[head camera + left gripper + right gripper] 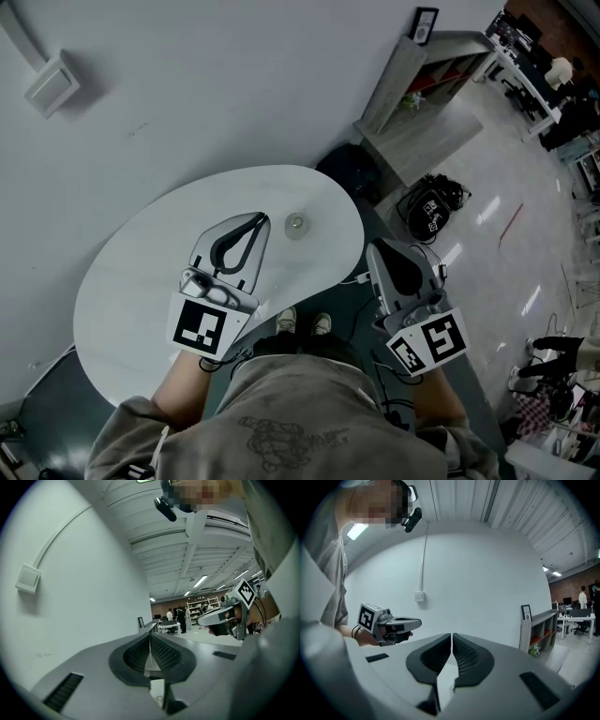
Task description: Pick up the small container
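- White oval table [131, 291], seen from above.
- Left gripper [255, 223] over the tabletop, jaws pressed together, nothing between them.
- Right gripper [377, 251] just past the table's right edge, jaws together, empty.
- Small container [296, 225] stands on the table, just beside the left gripper's tips, untouched.

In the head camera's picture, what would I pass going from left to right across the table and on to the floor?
left gripper → small container → right gripper → black bag on the floor
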The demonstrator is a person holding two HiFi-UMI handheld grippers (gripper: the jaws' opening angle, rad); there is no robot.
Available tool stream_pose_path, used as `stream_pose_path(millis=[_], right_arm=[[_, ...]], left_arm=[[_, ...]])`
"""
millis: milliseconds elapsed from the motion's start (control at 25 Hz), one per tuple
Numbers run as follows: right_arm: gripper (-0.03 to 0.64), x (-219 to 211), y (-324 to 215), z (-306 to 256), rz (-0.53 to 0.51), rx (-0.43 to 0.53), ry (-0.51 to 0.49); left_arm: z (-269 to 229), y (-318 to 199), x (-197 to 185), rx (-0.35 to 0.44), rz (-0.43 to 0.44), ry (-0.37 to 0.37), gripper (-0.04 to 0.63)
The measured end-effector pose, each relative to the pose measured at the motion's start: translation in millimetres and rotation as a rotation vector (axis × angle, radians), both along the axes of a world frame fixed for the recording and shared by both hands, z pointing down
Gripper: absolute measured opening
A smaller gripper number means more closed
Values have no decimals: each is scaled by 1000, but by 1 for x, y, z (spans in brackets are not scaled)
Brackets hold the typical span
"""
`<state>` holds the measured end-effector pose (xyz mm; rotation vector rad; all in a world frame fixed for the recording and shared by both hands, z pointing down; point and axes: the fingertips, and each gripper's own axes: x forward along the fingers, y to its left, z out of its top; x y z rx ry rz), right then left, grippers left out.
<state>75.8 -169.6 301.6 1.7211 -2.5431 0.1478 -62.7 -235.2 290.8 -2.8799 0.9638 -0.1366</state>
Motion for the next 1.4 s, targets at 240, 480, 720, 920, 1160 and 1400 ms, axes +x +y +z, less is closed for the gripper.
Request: stream_pose_path(millis=[240,480,720,920,1160,1400], right_arm=[[32,15,-11,1,-4,-24,43],[32,33,-16,-3,-13,-24,6],[32,41,-23,0,-38,-36,-5],[32,44,-31,4,-58,-39,1],[32,38,-46,17,-78,-57,-14],[32,30,-66,45,-92,-85,-26]], left_arm=[[12,-8,4,-19,-49,-21,18],[15,-9,19,-17,-68,-22,20],[22,-11,39,-5,-45,-40,20],[37,-21,59,-9,-8,-63,151],[76,-38,84,-16,45,-70,263],[148,-57,96,-69,62,-138,310]])
